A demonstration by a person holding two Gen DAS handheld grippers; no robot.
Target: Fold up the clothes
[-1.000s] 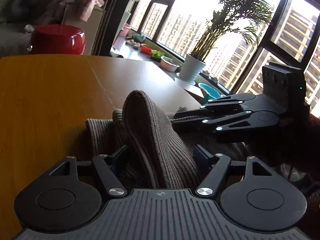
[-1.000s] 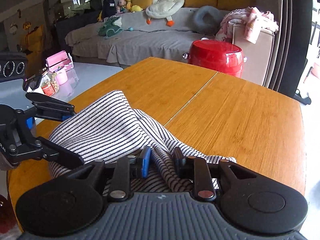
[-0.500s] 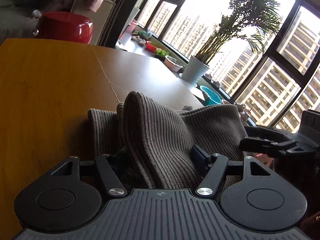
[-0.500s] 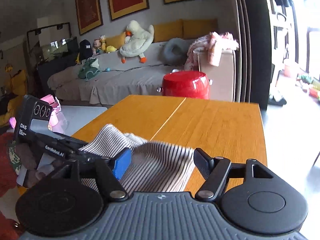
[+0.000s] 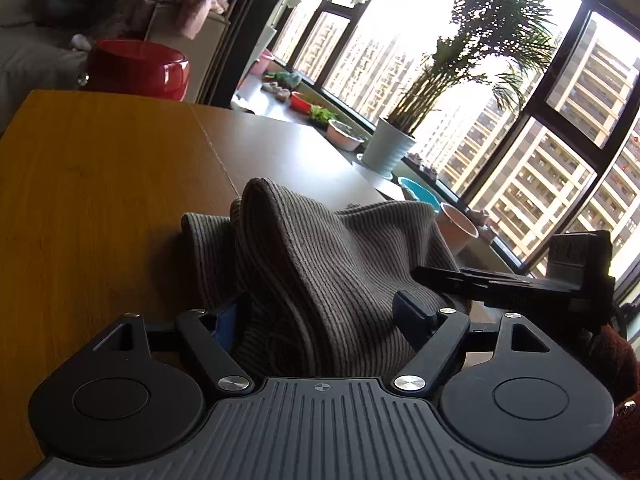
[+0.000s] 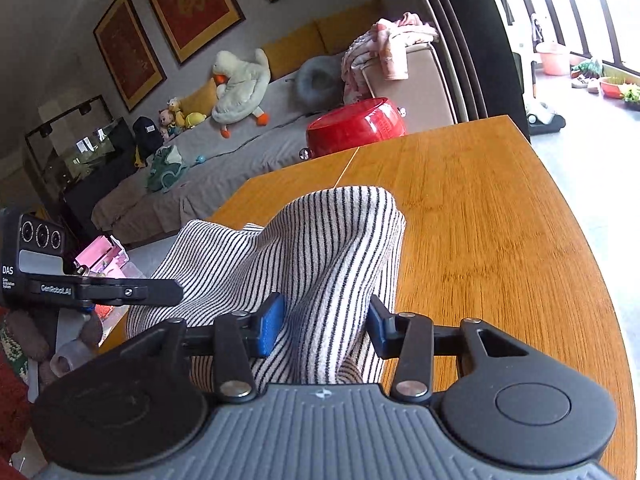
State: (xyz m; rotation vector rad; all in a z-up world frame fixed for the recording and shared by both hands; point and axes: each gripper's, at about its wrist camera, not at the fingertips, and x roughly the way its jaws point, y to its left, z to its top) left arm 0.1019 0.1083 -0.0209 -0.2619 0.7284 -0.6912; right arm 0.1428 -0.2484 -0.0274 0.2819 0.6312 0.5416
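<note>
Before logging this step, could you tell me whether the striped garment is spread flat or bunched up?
Bunched up. The striped garment rises in a peaked fold above the table, with the right gripper clamping it.

Daylight floods through the window (image 5: 460,92) at my upper right, blown out white. My tabletop (image 5: 100,200) lies dim, backlit. Fisheye bends every edge; everything stays sharp.

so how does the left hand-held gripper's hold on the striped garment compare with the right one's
The left hand-held gripper has its fingers set wide, with a thick bunched fold of the striped garment between them. The right hand-held gripper stands narrower, its blue pads closer around a thinner bundle. Whether either truly pinches the cloth cannot be told. Both hold the same garment, raised above the wooden table.
</note>
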